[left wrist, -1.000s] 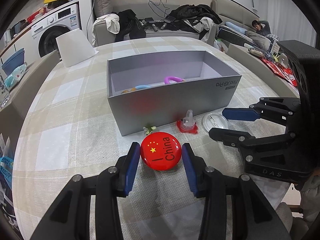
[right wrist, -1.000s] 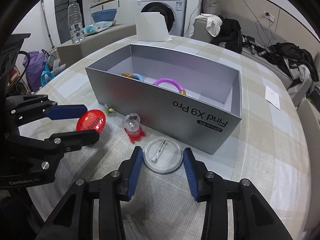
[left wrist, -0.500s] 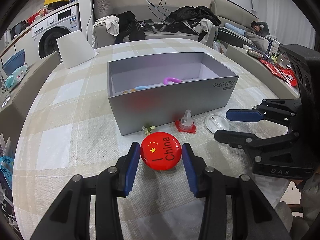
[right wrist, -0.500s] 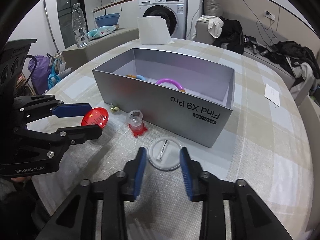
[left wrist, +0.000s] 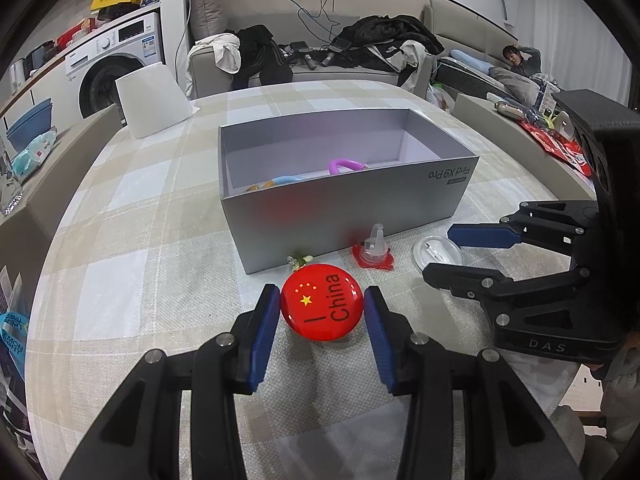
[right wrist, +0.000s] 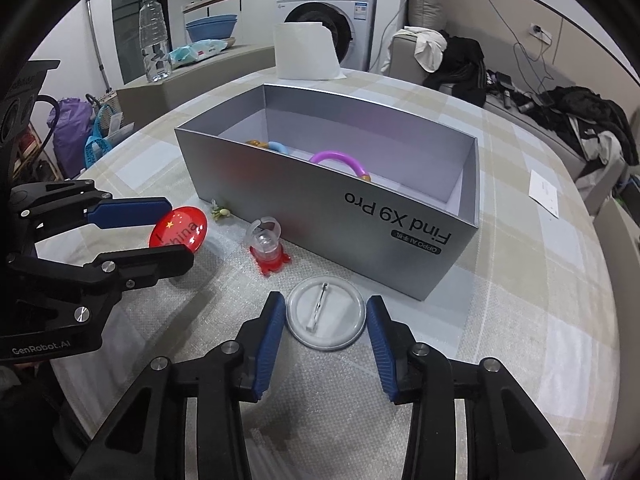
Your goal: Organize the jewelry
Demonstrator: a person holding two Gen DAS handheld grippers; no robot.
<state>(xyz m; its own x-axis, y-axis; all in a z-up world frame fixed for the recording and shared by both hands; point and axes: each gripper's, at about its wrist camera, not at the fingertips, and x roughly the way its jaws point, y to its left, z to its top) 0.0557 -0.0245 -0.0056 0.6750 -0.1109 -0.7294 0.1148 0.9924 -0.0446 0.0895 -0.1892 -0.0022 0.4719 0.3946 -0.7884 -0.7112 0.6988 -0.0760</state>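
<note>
your left hand-held gripper (left wrist: pixel 321 312) is clamped on one round red badge (left wrist: pixel 322 307) just in front of the one open grey cardboard box (left wrist: pixel 344 216) on the checked worktop (left wrist: pixel 132 216). your right hand-held gripper (right wrist: pixel 326 318) brackets one round white pin-back badge (right wrist: pixel 326 317); i cannot tell whether its pads press it. one clear ring on a red base (right wrist: pixel 268 250) stands between the two badges. two curved pieces lie inside the box, one purple (right wrist: pixel 340 160), one blue (right wrist: pixel 278 146).
</note>
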